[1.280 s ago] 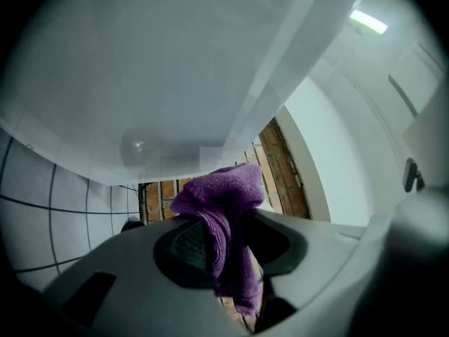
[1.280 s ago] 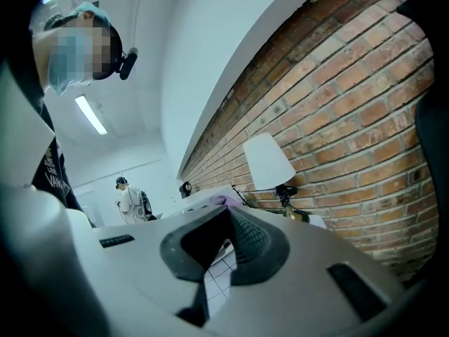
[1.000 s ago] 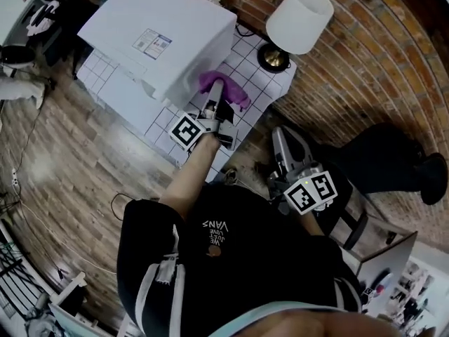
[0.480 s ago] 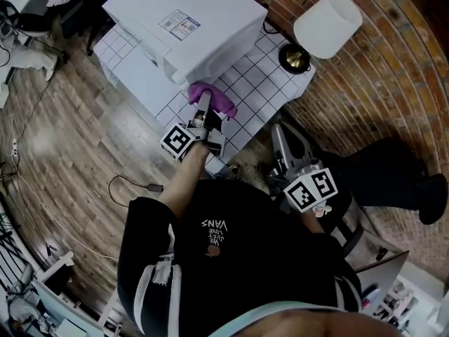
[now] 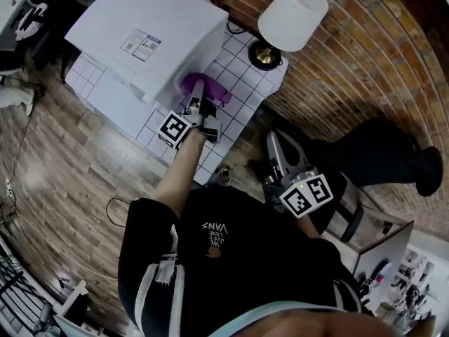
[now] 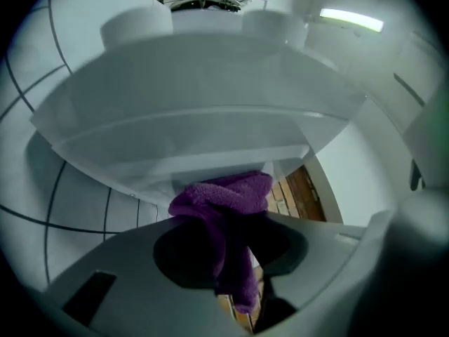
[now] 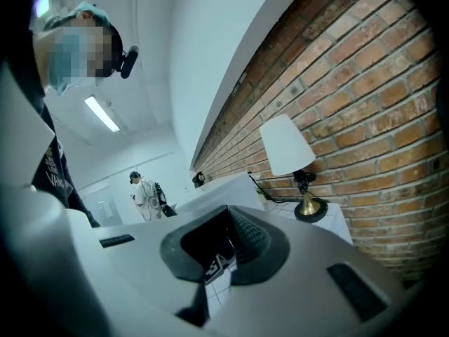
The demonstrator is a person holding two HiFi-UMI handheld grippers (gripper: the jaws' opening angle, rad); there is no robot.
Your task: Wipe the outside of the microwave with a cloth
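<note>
The white microwave [image 5: 147, 41] stands on a white tiled table [image 5: 242, 83]. A purple cloth [image 5: 207, 90] is pressed against the microwave's near side wall, low down by the table top. My left gripper [image 5: 198, 102] is shut on that cloth. In the left gripper view the cloth [image 6: 224, 195] bunches between the jaws of my left gripper [image 6: 228, 237], with the microwave [image 6: 210, 97] filling the space just ahead. My right gripper [image 5: 279, 146] hangs off the table's edge near my body, jaws together and holding nothing. In its own view my right gripper [image 7: 226, 248] points toward the table.
A lamp with a white shade [image 5: 293, 9] and a brass base stands at the table's far corner by the brick wall [image 5: 351, 69]; it also shows as the lamp [image 7: 284, 146] in the right gripper view. A wood floor [image 5: 63, 167] lies left of the table.
The left gripper slid the cloth along the microwave's side toward its front corner and back again. The right gripper has hardly moved.
</note>
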